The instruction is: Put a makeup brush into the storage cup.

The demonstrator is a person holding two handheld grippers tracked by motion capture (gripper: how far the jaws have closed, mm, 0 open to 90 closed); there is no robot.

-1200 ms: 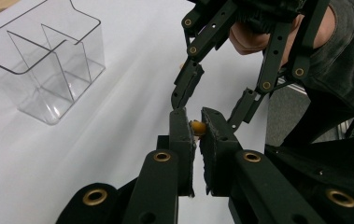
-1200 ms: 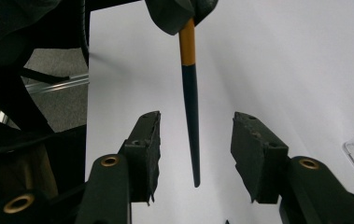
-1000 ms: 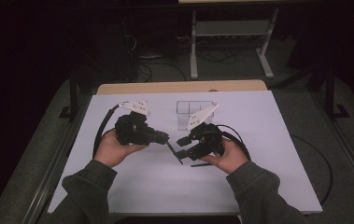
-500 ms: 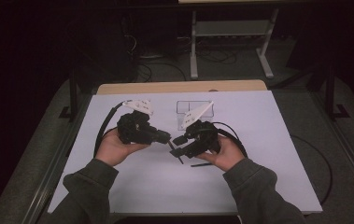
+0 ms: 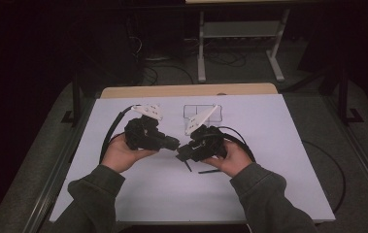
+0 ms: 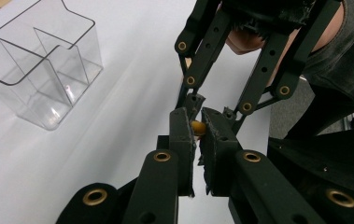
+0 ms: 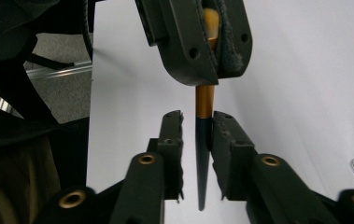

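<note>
Left gripper view: clear divided box [image 6: 39,65] holds nothing.

Slender orange-and-dark tool [image 7: 204,122]: upper end concealed between the closed jaws of the left gripper [image 7: 206,56]; in the left gripper view, a small orange spot [image 6: 198,127] at that gripper's [image 6: 197,140] tips. From above, too small to identify. Clear divided container [image 6: 39,70], beyond the left gripper: far side cropped by the frame edge.
</note>
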